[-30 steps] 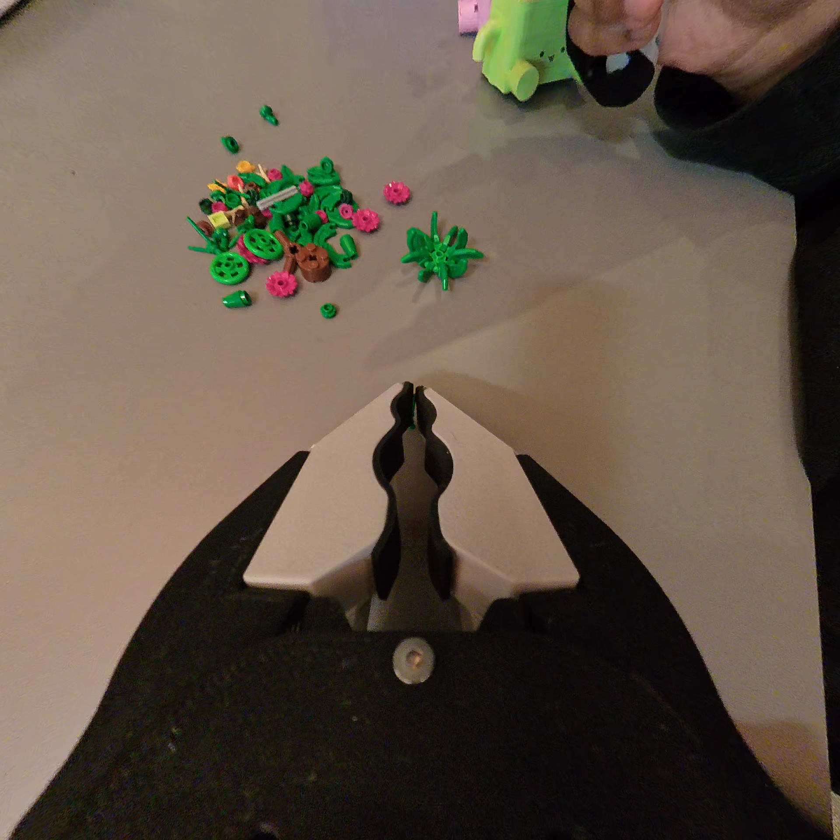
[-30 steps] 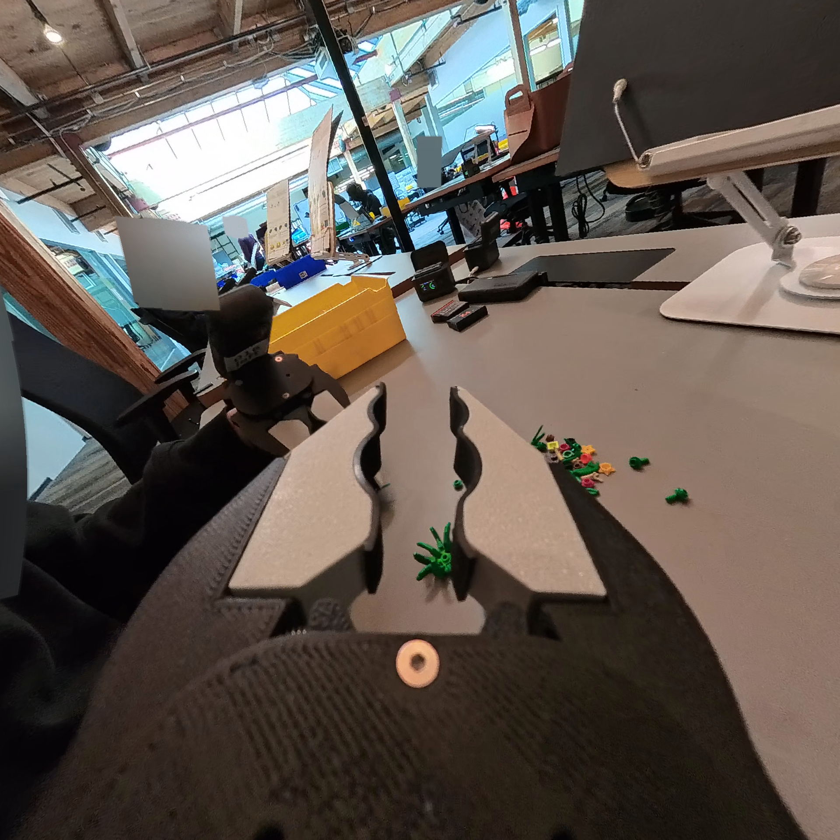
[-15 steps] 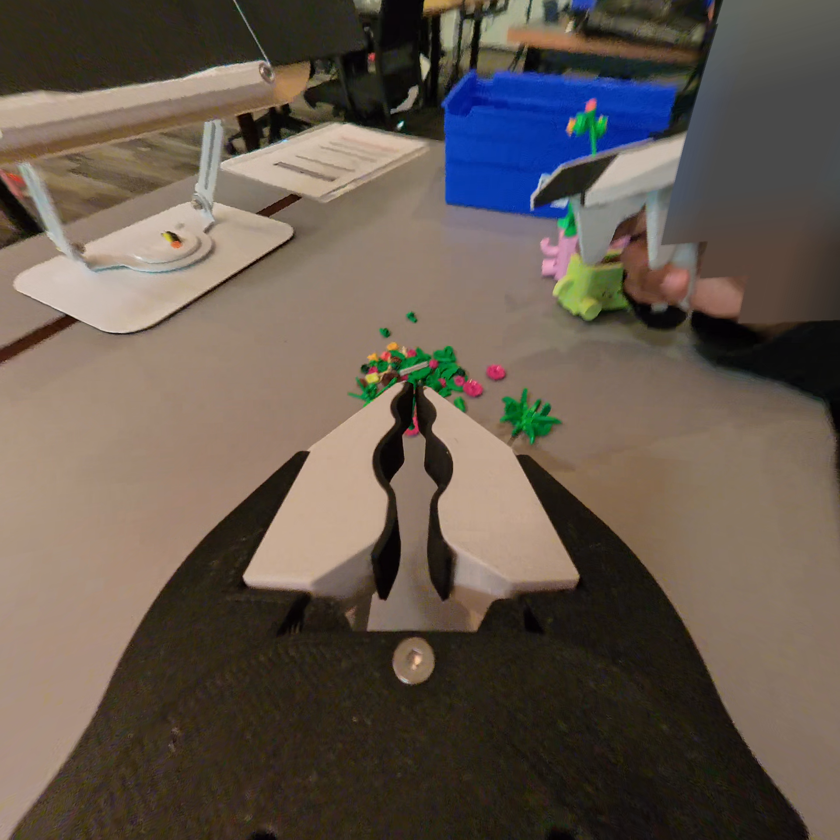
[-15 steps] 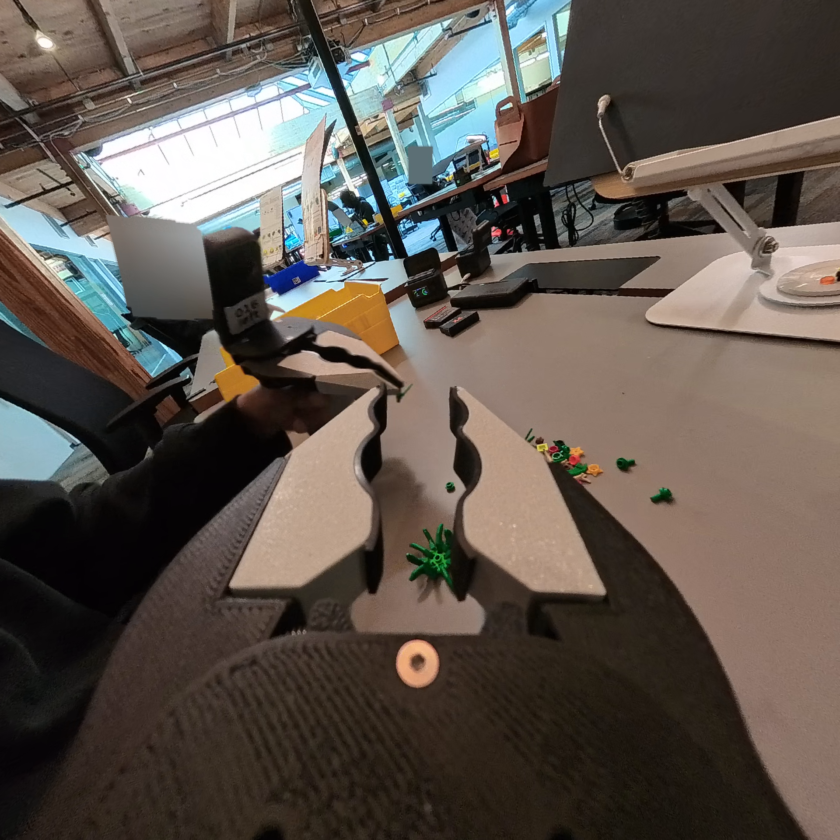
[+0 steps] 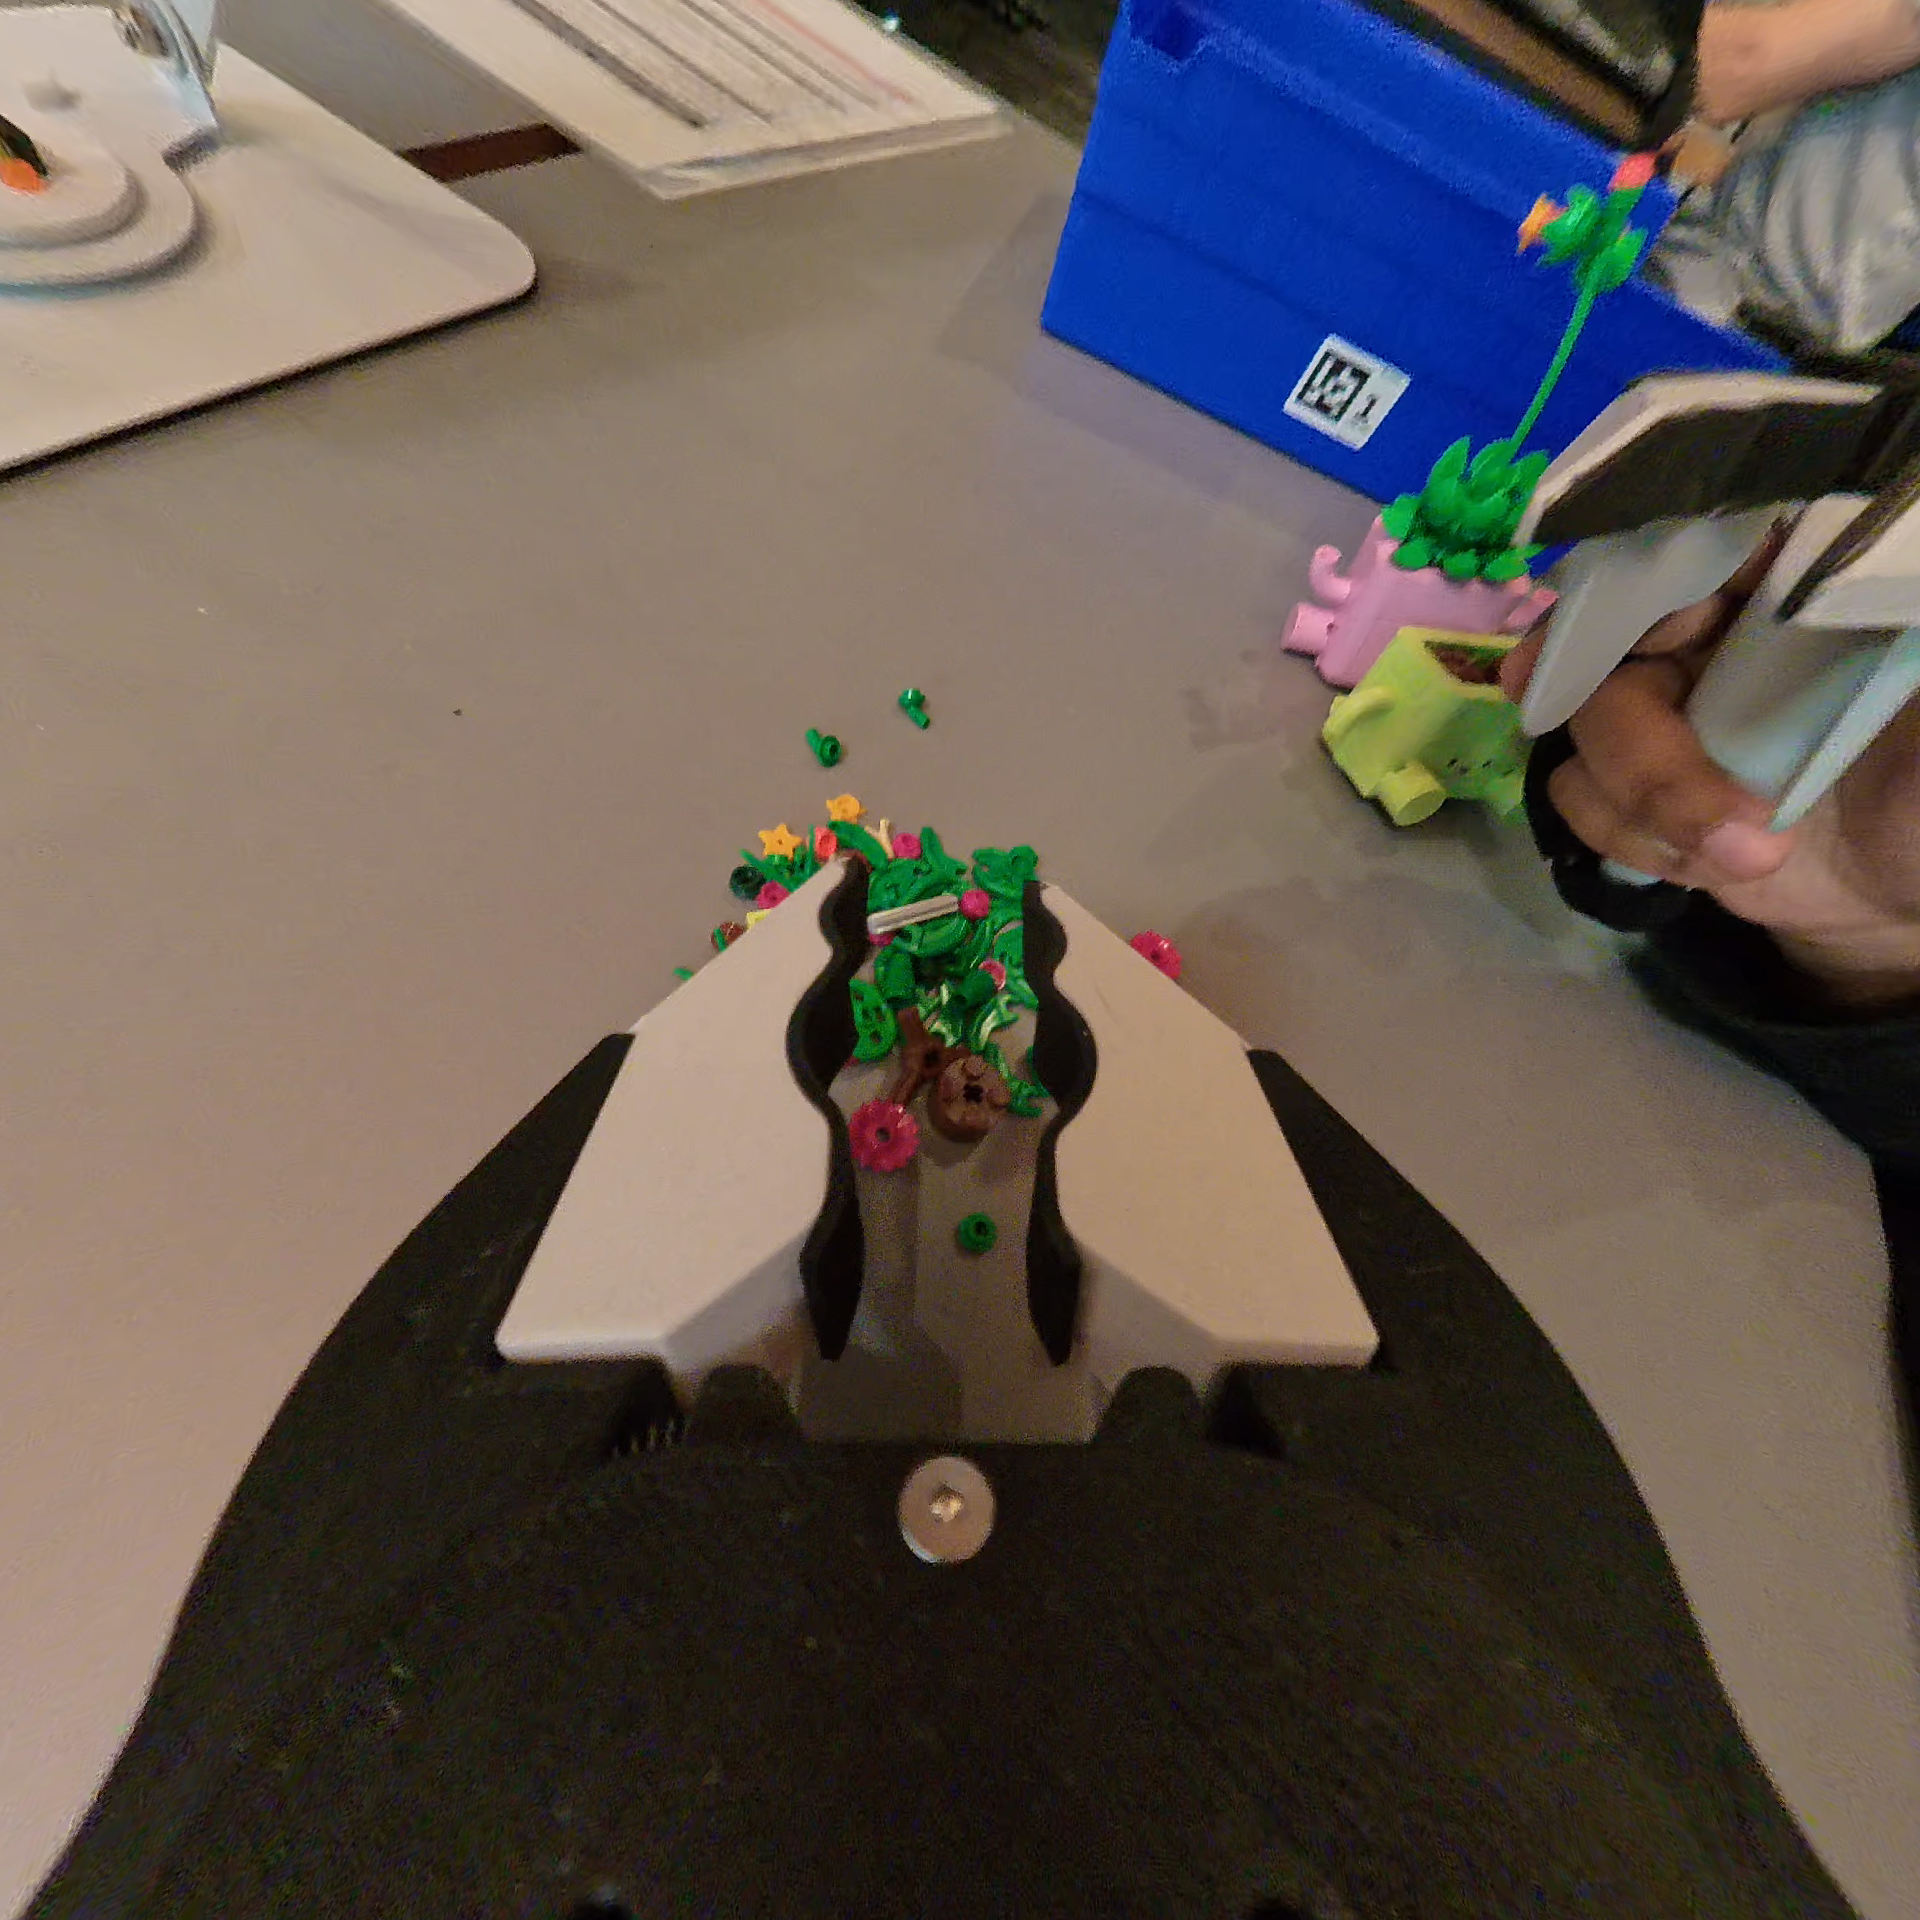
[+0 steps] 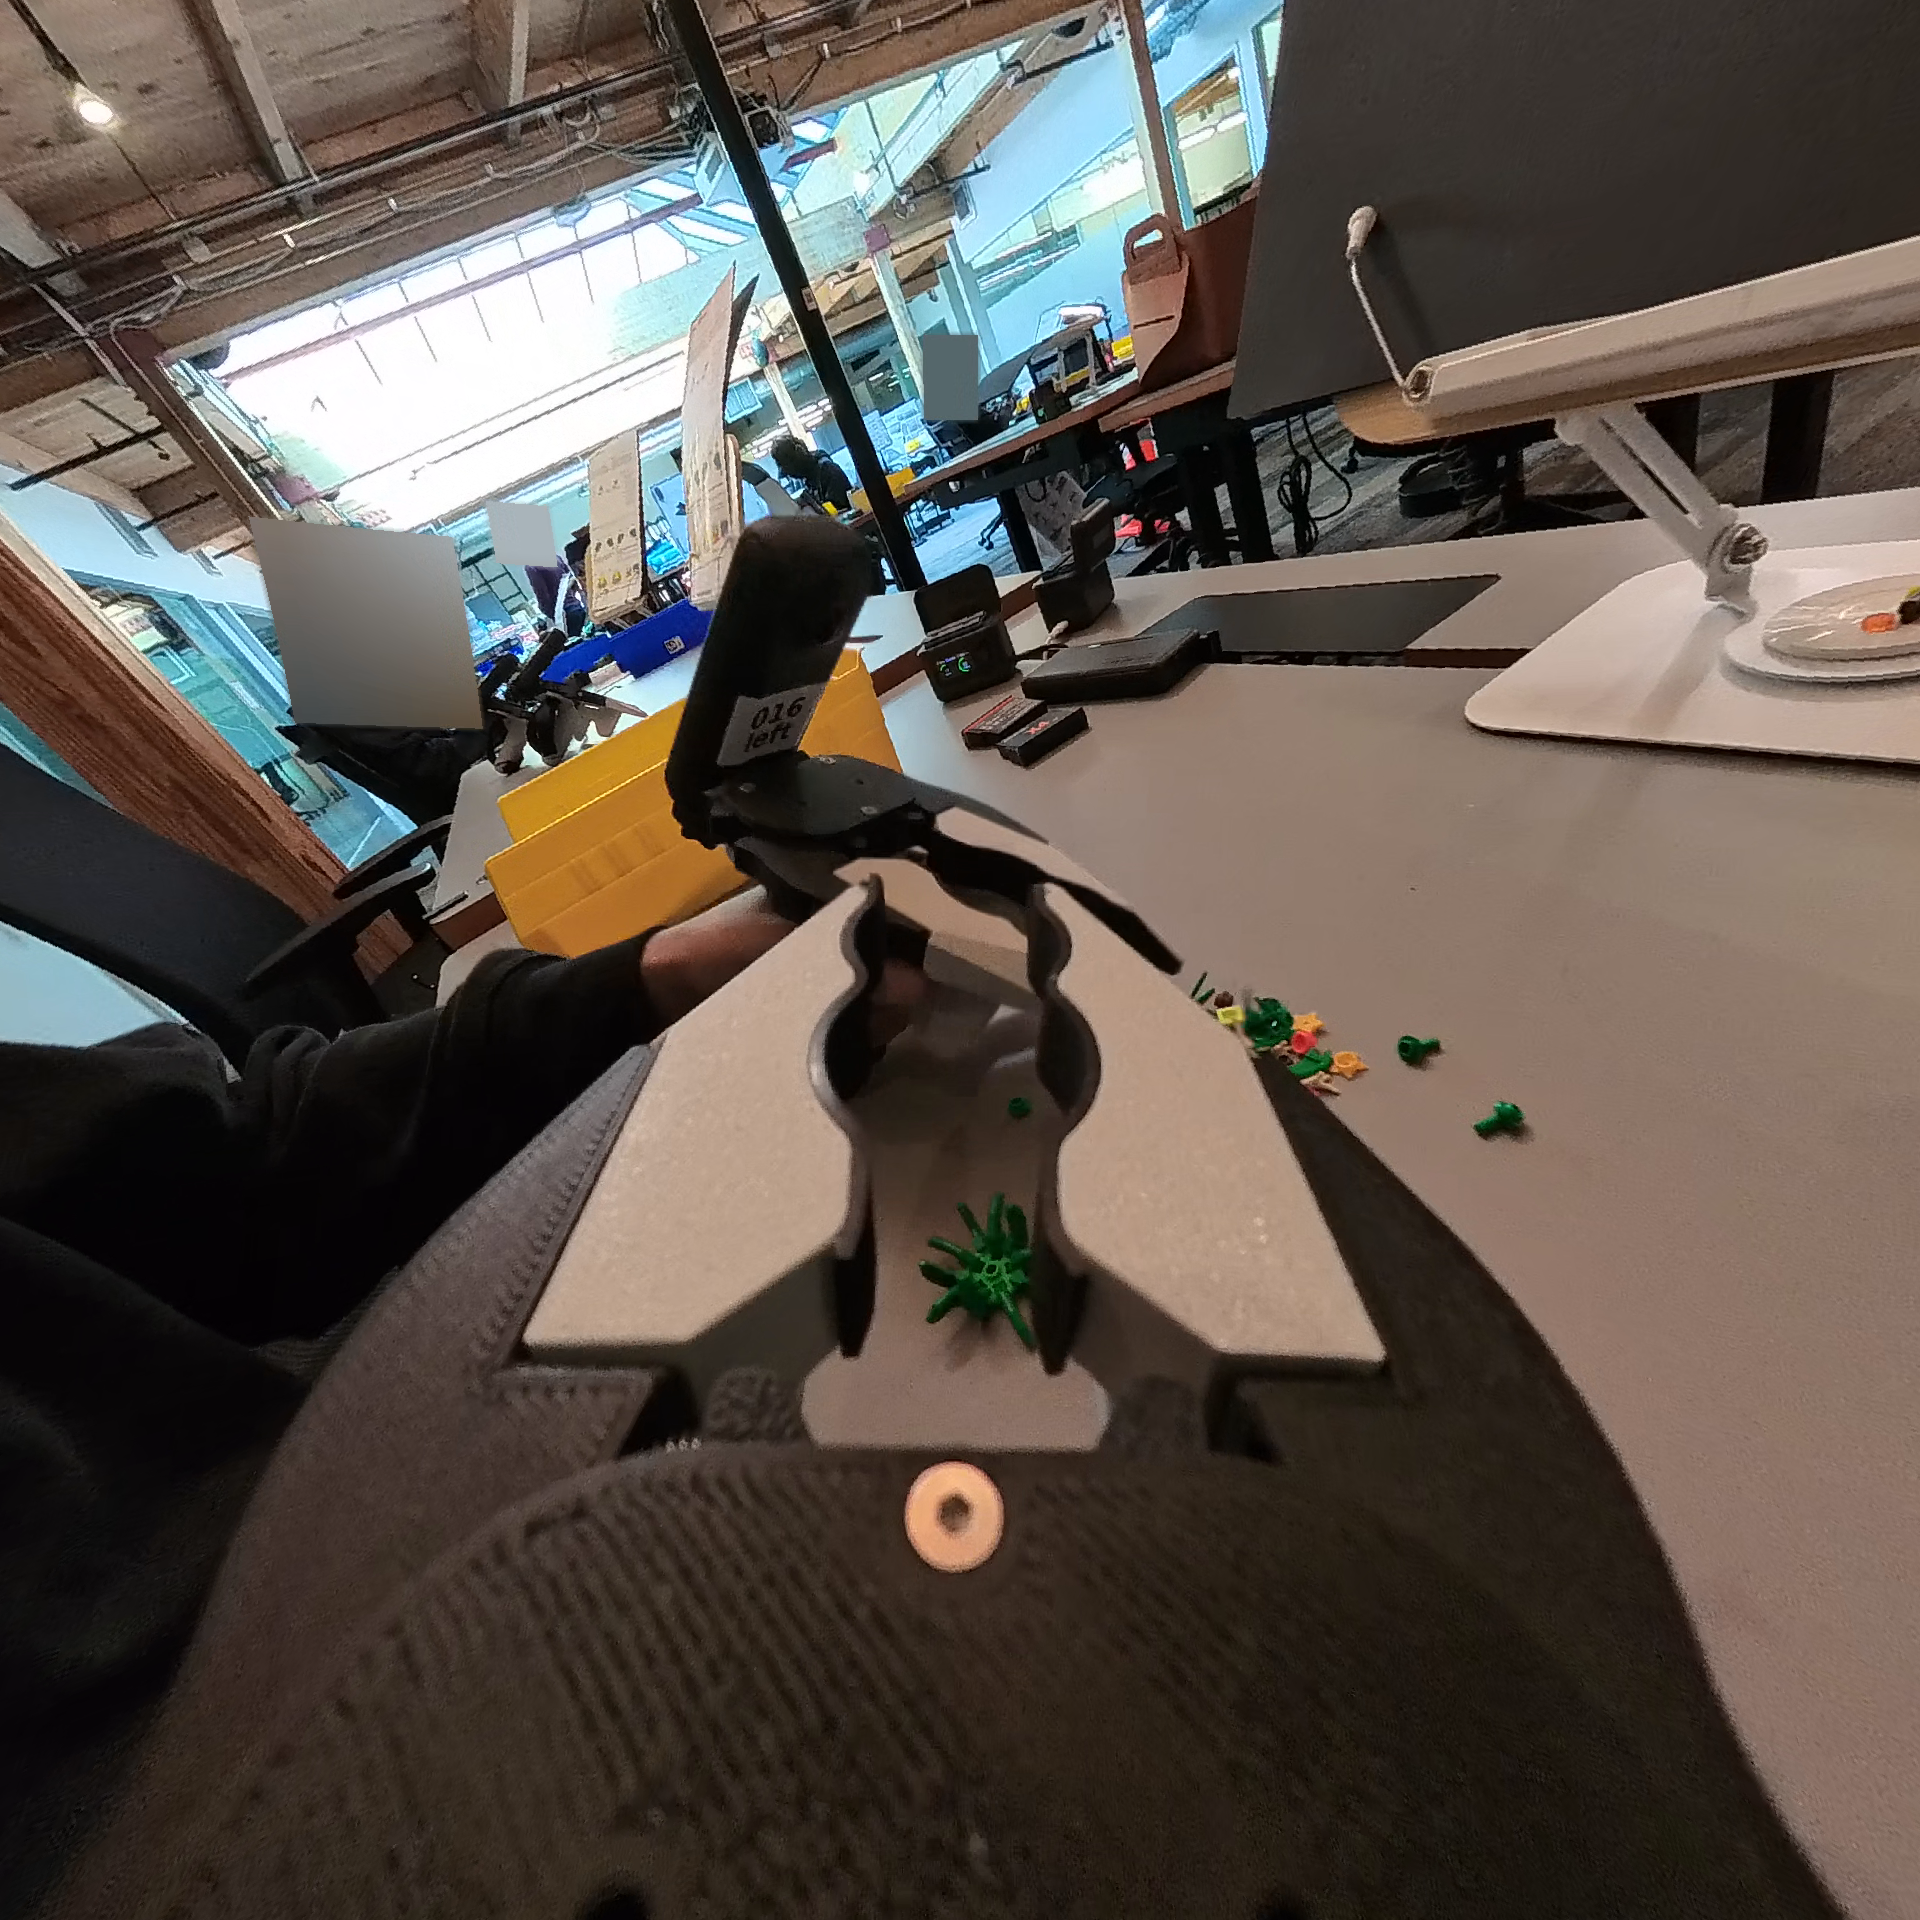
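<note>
The left gripper (image 5: 940,883) is released, its jaws standing apart and empty, and they frame a pile of small toy pieces (image 5: 940,987) on the grey table (image 5: 468,623). A pink flower piece (image 5: 883,1135), a brown piece (image 5: 966,1101) and a lone green stud (image 5: 977,1232) lie in the gap nearest the camera, with green leaves heaped toward the tips. Whether the tips touch the pile or hang just above it cannot be told. The right gripper (image 6: 956,904) is likewise released and holds nothing. Through its gap a green spiky leaf piece (image 6: 982,1273) shows, lying alone on the table near the pile but apart from it. Beyond the pile, two green pegs (image 5: 824,746) sit a little apart. Off to the right of the left wrist view stand a lime pot (image 5: 1429,732) and, just behind it, a pink pot (image 5: 1392,603) with a leafy plant and a tall stalk (image 5: 1558,343); the right gripper hangs close above them. Farther back are a blue bin (image 5: 1299,239), some papers (image 5: 727,73) and the white base of a stand (image 5: 260,260). A yellow bin (image 6: 623,862) lies behind the left gripper in the right wrist view.
</note>
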Motion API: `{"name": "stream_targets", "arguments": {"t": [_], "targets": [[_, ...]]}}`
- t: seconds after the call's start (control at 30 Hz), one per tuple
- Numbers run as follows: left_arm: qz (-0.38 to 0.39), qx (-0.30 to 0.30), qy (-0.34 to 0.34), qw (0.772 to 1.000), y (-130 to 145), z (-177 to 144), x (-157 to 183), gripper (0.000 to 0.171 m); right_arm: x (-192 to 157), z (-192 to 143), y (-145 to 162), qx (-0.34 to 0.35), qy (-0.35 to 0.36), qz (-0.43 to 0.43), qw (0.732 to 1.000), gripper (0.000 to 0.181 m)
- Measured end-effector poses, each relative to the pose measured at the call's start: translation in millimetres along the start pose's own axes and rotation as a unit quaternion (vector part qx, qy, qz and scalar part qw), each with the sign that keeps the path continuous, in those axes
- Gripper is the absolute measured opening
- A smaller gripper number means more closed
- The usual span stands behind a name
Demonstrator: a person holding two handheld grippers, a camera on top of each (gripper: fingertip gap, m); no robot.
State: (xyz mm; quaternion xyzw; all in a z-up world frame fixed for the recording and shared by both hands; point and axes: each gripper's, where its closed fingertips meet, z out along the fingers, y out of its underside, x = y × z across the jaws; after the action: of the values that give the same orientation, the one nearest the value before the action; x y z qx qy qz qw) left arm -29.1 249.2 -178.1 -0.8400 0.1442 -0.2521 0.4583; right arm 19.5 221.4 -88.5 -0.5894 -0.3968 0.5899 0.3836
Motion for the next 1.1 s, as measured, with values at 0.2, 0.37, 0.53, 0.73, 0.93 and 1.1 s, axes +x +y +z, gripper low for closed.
{"name": "stream_targets", "arguments": {"t": [0.2, 0.37, 0.53, 0.73, 0.93, 1.1], "targets": [[0.048, 0.041, -0.029, 0.998, -5.6, -19.5, 0.9, 0.028, 1.7, -1.6, -1.6, 0.004, 0.005, -0.002, 1.000, 0.025], [0.119, 0.042, -0.025, 0.992, 1.3, -32.7, 14.0, 0.024, 4.1, -0.9, 0.7, 0.000, 0.007, 0.002, 1.000, 0.025], [0.211, -0.026, 0.045, 0.976, 34.3, -22.6, 56.7, 0.026, 4.8, 3.1, 8.1, -0.016, 0.013, -0.006, 1.000, 0.025], [0.249, -0.077, 0.044, 0.965, 52.2, -13.0, 65.9, 0.041, 3.8, 5.7, 19.2, -0.043, 0.024, -0.025, 0.998, 0.026], [0.266, -0.109, 0.021, 0.958, 60.9, -6.5, 62.1, 0.048, 12.9, 5.2, 60.8, -0.144, 0.075, -0.077, 0.984, 0.027], [0.289, -0.130, 0.002, 0.948, 67.8, -2.3, 59.9, 0.048, 12.9, -11.9, 85.5, -0.190, 0.100, -0.112, 0.970, 0.028]]}}
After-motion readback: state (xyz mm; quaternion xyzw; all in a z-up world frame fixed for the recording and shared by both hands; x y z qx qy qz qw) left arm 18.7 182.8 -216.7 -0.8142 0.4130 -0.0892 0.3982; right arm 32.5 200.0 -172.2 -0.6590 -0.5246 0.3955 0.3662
